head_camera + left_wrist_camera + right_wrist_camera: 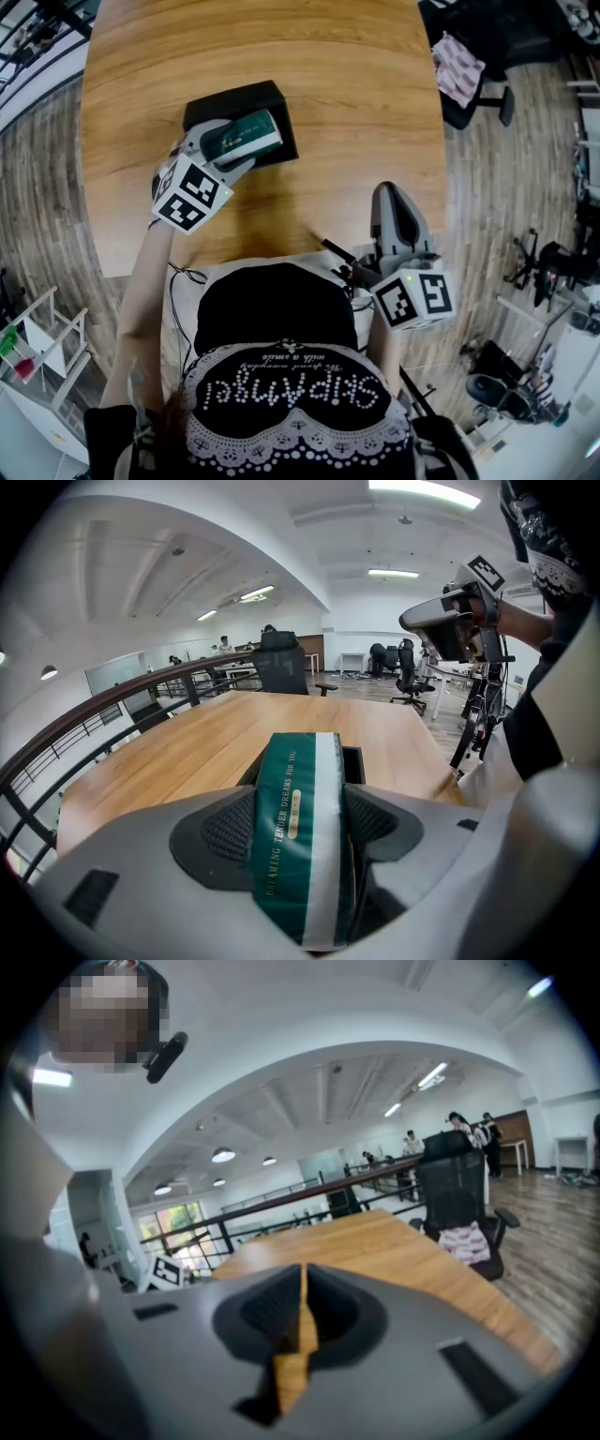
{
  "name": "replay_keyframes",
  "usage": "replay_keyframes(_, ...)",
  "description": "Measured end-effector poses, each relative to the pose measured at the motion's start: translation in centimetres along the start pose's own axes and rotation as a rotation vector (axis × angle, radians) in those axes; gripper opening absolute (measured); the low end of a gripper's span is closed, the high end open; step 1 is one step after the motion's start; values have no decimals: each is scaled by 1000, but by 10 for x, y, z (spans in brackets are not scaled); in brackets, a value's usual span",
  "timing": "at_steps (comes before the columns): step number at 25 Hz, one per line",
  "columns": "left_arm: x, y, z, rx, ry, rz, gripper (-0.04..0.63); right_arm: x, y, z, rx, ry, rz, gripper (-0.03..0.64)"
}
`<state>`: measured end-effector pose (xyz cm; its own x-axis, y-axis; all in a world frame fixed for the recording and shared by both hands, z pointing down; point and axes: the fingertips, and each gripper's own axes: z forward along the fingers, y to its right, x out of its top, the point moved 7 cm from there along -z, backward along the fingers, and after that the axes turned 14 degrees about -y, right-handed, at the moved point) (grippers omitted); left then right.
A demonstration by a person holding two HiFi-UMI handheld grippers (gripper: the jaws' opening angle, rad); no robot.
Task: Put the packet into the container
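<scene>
1. My left gripper (234, 150) has its jaws pinching the packet (286, 836), one ribbed pad pressed against each flat side.
2. The packet is a slim soft pack wrapped in deep green. A white band runs the whole length of one edge.
3. Gold capitals run lengthwise down the green face and read "DREAMING TENDER DREAMS FOR YOU". Beside the words is a small gold oval label whose print is too small for me to read.
4. In the head view the packet sits over the near right part of the container (239, 98), with its long side lying across the opening. I cannot tell whether it touches the rim or the floor of the container.
5. The container is a black, open-topped rectangular box. It stands on the wooden worktop (356, 112), towards the left side.
6. My right gripper (389, 202) has its jaws pressed together with nothing between them. Only a thin sliver of worktop shows through the seam.
7. The right gripper hangs at the near edge of the worktop, well apart from the container.
</scene>
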<state>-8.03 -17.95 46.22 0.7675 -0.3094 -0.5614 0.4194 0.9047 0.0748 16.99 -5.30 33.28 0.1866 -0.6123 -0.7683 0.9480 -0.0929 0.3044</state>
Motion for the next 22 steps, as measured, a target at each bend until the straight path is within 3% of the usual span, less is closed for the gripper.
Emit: replay_keyframes(22, 0, 1, 23, -7, -73, -8, 325, -2, 2, -2, -4, -1, 4, 40)
